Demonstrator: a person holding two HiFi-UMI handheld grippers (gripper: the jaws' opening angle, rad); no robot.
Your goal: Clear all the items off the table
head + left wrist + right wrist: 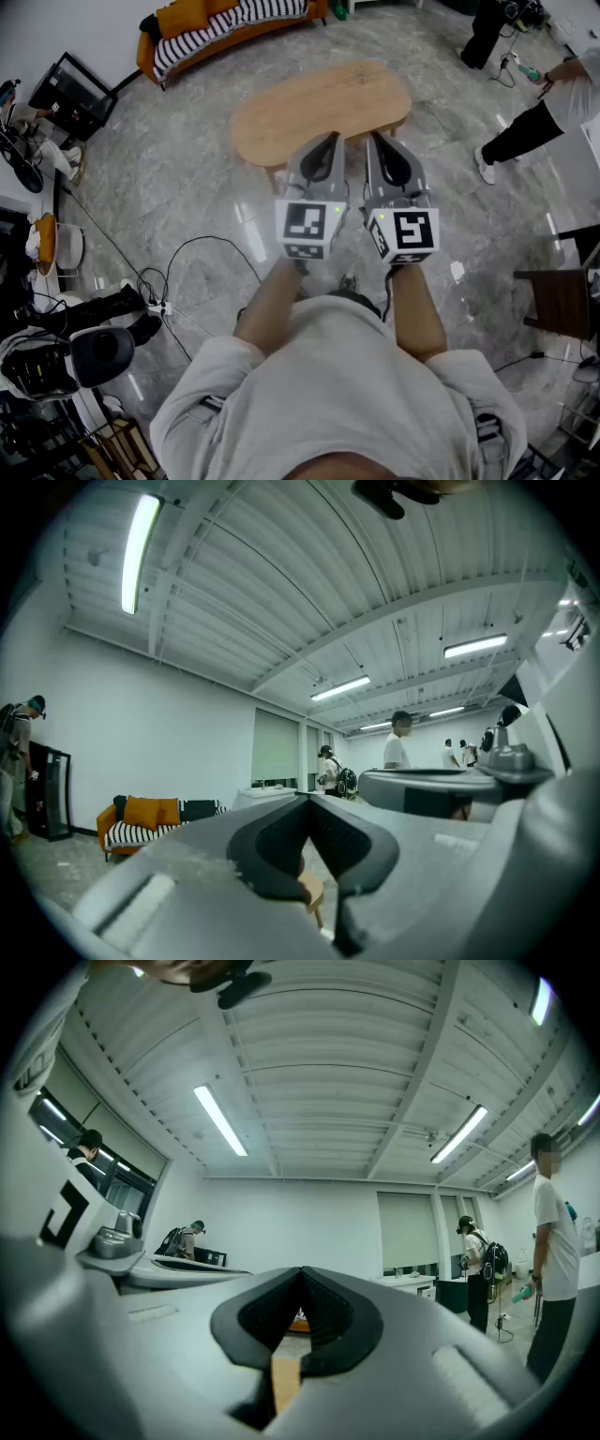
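Observation:
The oval wooden table (309, 103) stands ahead of me on the grey stone floor, and I see no items on its top. My left gripper (330, 139) and right gripper (380, 141) are held side by side just short of the table's near edge, both pointing at it. Each is shut with nothing between its jaws. In the left gripper view the left gripper (307, 799) has its tips touching, and a sliver of the table (312, 890) shows below them. The right gripper view shows the right gripper (300, 1274) the same way, with the table (284, 1382) in the gap.
An orange sofa (225, 23) with striped cushions stands beyond the table. A person (544, 103) stands at the far right near a dark chair (562, 300). Cables (178, 272) trail over the floor at my left, beside piled equipment (94, 352). Other people (553, 1260) stand around the room.

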